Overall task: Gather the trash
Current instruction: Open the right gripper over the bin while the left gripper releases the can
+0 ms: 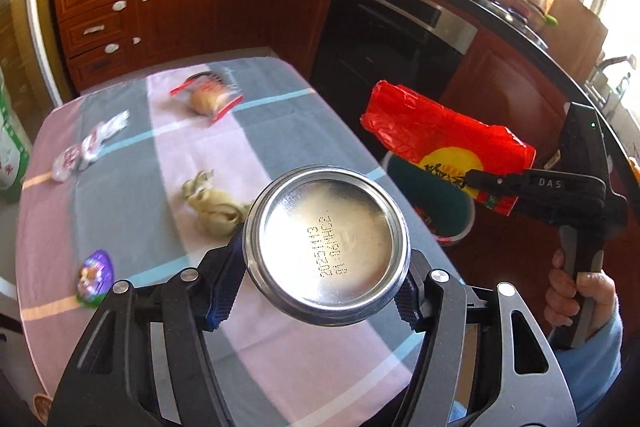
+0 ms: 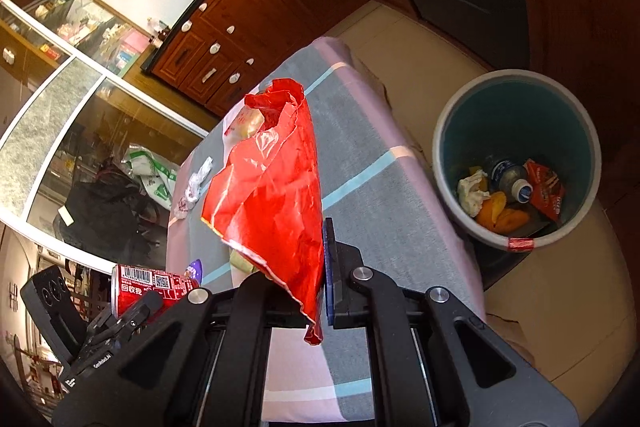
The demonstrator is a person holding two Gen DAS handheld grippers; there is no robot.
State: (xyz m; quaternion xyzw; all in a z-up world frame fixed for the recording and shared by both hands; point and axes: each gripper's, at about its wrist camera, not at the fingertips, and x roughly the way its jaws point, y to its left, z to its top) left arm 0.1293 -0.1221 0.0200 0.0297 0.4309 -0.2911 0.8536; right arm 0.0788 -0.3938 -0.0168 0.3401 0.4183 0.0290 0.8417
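Fingers of left gripper (image 1: 316, 291) clamp rigid, light can (image 1: 326, 245) across its sides; right gripper (image 2: 320, 267) pinches limp, crinkly red wrapper (image 2: 268, 195) by its edge, over bin (image 2: 516, 163).

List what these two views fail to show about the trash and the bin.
- Can: left view shows only its base; its side is half hidden by the claw in the right view.
- Bin: left view, mostly covered by the red bag.
- Purple wrapper: blurred in the left view, print unreadable.
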